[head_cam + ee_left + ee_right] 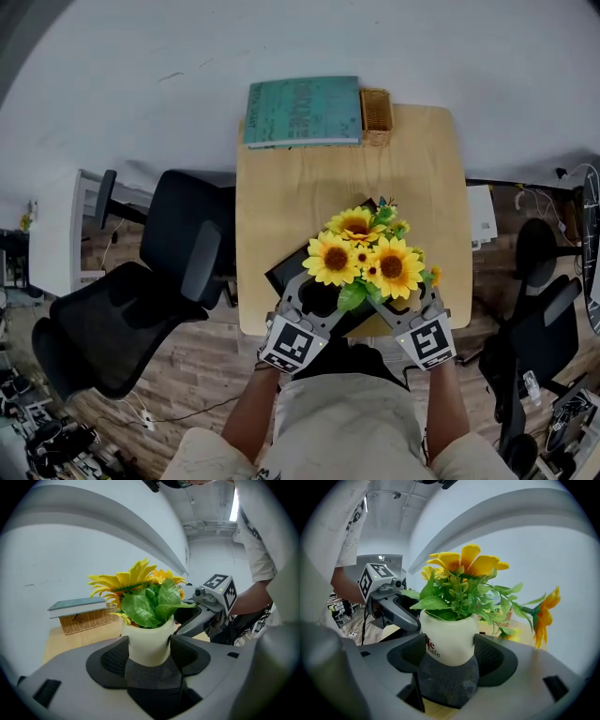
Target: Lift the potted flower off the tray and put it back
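1. The potted flower is low and centre in the head view, its yellow blooms spread over the dark tray. I can't tell whether the pot touches the tray.
2. Left gripper: its jaws are clamped on the cream pot, one pad pressed to each side.
3. Right gripper: its jaws are clamped on the same pot too, on the side with red lettering.
4. From above, the two grippers come up from the bottom edge, left gripper and right gripper, either side of the leaves.
5. The tray lies at the near edge of the wooden table.
6. At the top edge of the table is a teal book, with a wicker basket just right of it.
7. A black office chair stands at the left of the frame, beside the table.
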{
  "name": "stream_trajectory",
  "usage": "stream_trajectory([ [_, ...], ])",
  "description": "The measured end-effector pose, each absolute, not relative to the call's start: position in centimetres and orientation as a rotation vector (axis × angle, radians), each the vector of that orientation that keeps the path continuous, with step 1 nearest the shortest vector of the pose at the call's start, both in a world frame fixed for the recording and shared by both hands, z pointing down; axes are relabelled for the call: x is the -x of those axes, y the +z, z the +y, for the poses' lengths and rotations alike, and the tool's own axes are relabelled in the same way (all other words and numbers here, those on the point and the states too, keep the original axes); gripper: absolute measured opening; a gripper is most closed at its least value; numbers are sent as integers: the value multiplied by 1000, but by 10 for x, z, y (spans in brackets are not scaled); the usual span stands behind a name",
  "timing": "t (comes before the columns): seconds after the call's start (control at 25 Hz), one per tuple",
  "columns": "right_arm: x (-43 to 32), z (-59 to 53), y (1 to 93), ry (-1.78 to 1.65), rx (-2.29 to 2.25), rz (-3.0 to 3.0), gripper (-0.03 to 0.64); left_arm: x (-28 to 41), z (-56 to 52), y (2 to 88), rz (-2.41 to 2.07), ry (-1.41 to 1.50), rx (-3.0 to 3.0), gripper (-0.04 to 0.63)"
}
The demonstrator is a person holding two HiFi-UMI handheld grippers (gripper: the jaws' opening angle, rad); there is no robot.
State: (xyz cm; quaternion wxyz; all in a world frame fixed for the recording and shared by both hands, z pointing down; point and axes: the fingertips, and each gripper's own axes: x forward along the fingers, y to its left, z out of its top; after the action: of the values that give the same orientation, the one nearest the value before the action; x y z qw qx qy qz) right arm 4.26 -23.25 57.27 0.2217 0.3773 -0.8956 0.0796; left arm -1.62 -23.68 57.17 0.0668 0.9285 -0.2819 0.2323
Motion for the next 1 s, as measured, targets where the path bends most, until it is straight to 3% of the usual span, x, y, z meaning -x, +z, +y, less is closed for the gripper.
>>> stream_trajectory([
  [1.0, -52, -247, 625, 284, -1020, -2397, 336, 9, -250, 628, -797, 935, -2686, 278],
])
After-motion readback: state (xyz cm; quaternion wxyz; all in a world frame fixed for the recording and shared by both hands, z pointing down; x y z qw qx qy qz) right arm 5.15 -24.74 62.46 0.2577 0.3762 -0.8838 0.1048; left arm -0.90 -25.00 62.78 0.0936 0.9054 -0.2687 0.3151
